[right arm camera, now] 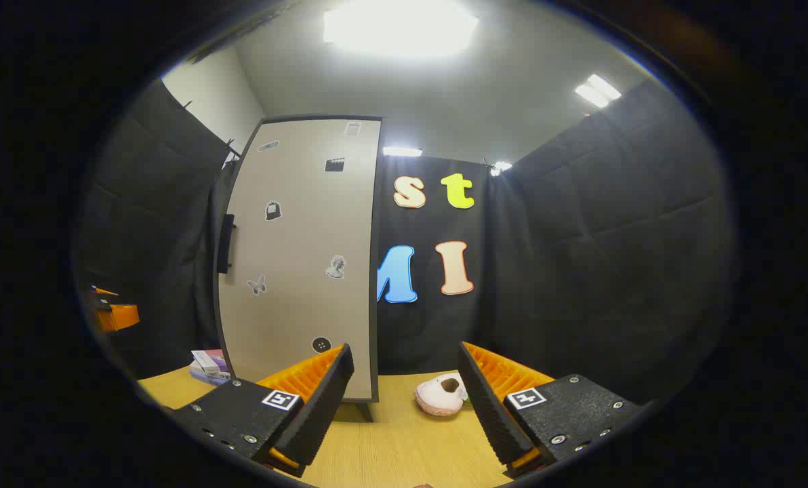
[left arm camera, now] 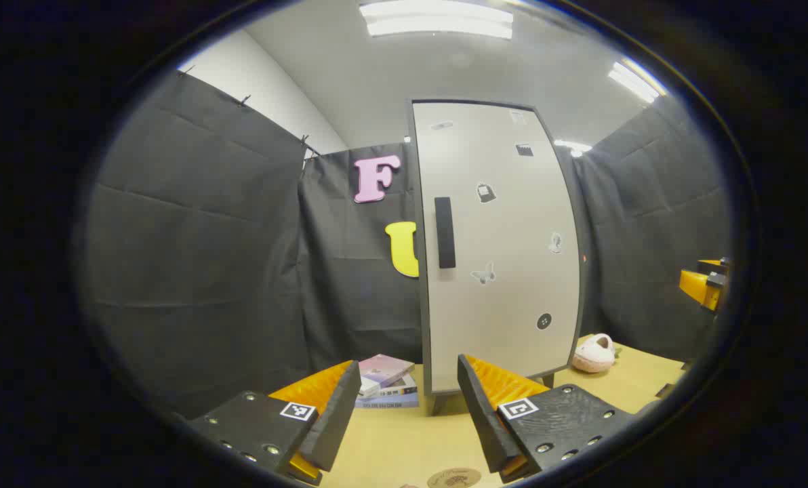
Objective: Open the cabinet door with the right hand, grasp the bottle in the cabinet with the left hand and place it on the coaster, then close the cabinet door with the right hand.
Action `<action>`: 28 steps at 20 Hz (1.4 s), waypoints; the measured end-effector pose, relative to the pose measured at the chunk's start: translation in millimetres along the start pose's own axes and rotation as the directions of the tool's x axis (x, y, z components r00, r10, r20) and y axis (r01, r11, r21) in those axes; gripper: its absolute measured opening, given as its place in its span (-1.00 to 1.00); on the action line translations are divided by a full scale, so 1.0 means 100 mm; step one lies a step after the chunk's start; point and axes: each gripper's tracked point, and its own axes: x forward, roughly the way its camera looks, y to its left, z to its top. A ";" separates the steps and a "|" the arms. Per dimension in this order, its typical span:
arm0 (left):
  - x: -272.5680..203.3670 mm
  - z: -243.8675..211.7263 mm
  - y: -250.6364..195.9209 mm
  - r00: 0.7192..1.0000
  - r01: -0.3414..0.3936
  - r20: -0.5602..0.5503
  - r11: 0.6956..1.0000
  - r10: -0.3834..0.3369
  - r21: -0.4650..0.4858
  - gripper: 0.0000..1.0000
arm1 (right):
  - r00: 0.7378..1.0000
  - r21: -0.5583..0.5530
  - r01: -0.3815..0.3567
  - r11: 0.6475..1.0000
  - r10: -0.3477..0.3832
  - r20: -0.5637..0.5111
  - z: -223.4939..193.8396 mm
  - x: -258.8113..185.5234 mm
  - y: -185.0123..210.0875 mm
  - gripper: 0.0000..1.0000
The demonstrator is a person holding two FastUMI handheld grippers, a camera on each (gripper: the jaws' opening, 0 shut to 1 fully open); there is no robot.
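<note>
Pre-open step: cabinet door (left arm camera: 499, 244) shut, left gripper (left arm camera: 404, 413) and right gripper (right arm camera: 404, 407) both agape, empty; next, right onto handle (right arm camera: 226, 242), frame left.

Cabinet door (left arm camera: 499, 244) standing shut, dark handle (left arm camera: 445, 232) near its left edge | left gripper (left arm camera: 407, 413) hovering before the cabinet, fingers spread apart, holding nothing | books (left arm camera: 387, 381) lying left of the cabinet | coaster (left arm camera: 453, 478) lying in front of it | pink slipper (left arm camera: 594, 353) resting to its right
</note>
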 end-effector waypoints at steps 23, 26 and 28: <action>-0.04 0.07 0.17 0.999 -0.041 0.012 0.999 0.041 0.004 0.65 | 1.000 0.037 -0.009 0.999 0.010 -0.023 0.01 0.18 0.14 0.90; -0.09 0.09 0.31 0.998 -0.067 0.018 0.998 0.067 0.010 0.65 | 0.999 0.061 -0.040 0.997 0.040 -0.006 0.12 0.30 0.32 0.90; -0.16 0.09 0.43 0.996 -0.089 0.019 0.996 0.089 0.013 0.65 | 0.998 0.078 -0.065 0.995 0.064 0.012 0.21 0.40 0.46 0.90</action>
